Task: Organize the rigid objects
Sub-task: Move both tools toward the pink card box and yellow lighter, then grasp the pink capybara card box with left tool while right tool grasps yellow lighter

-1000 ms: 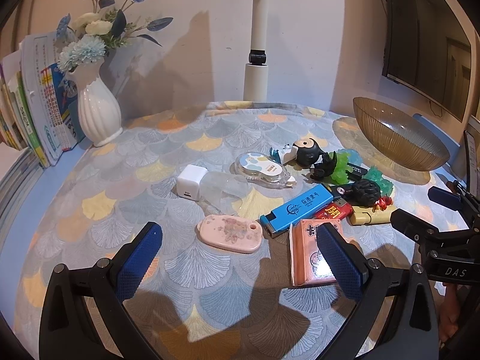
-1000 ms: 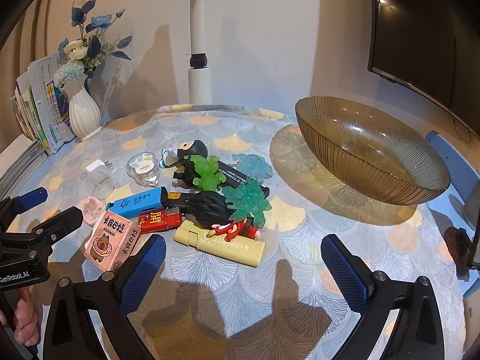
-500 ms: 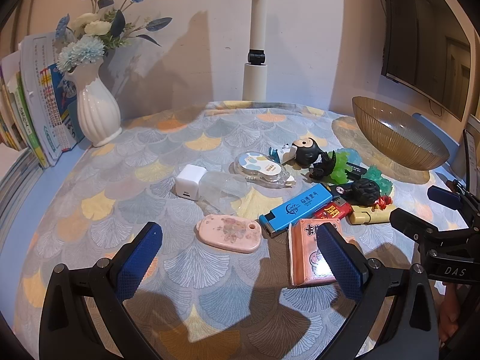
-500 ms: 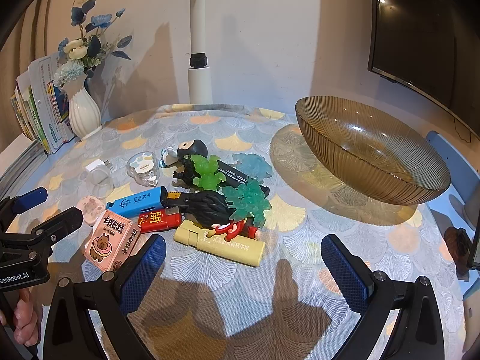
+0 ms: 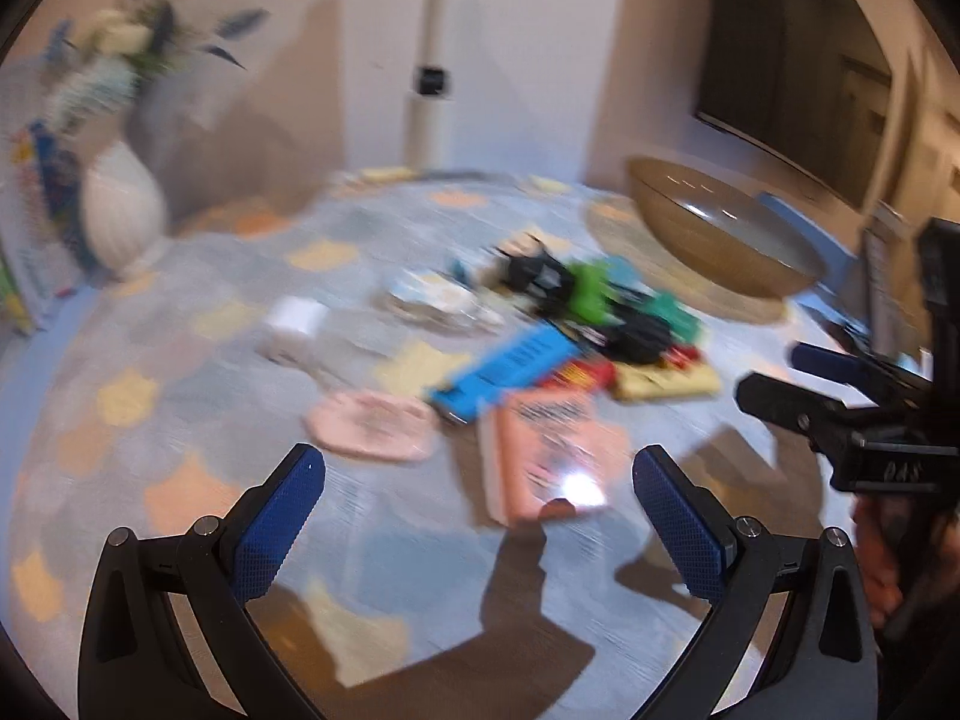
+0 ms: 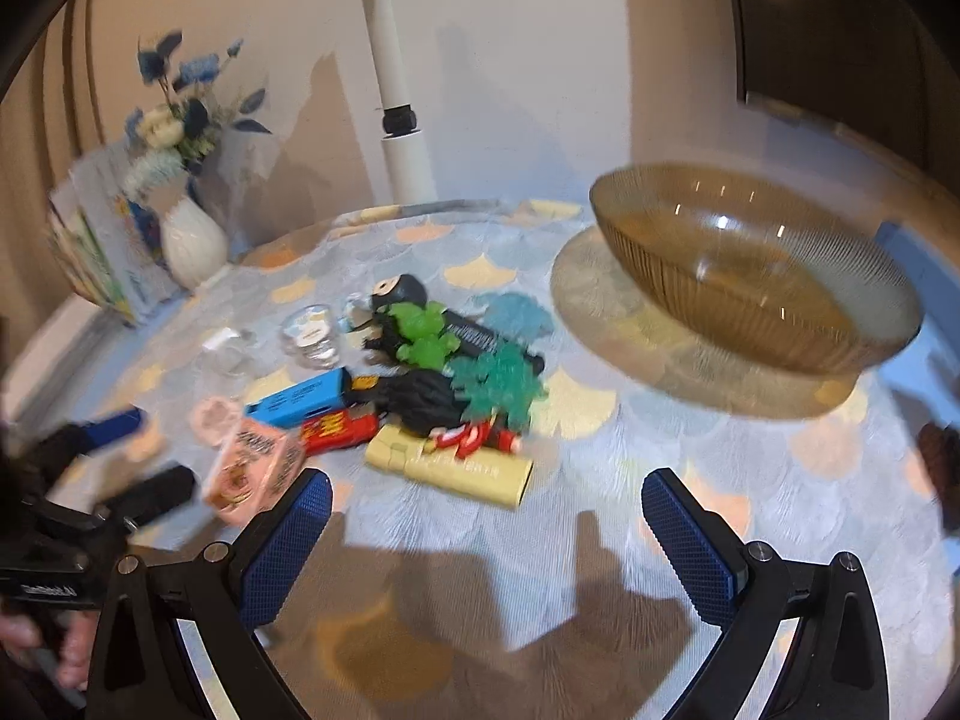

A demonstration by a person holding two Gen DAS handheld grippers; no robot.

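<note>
We see both tools with fingers apart and nothing between them: the left hand-held gripper (image 5: 477, 510) at lower centre, the right hand-held gripper (image 6: 486, 531) likewise. The small objects (image 6: 420, 384) lie clustered mid-frame on the desk (image 6: 600, 540); the glass bowl (image 6: 756, 276), upper right, appears empty, though blur limits certainty. We judge the sorting barely begun, with every item left to place.

The worktop cloth (image 6: 690, 480) bears a blue, yellow and orange fan-scale pattern. The ribbed glass bowl (image 6: 756, 276) is amber, the vase (image 6: 192, 246) white, the lighter (image 6: 300, 399) blue.
</note>
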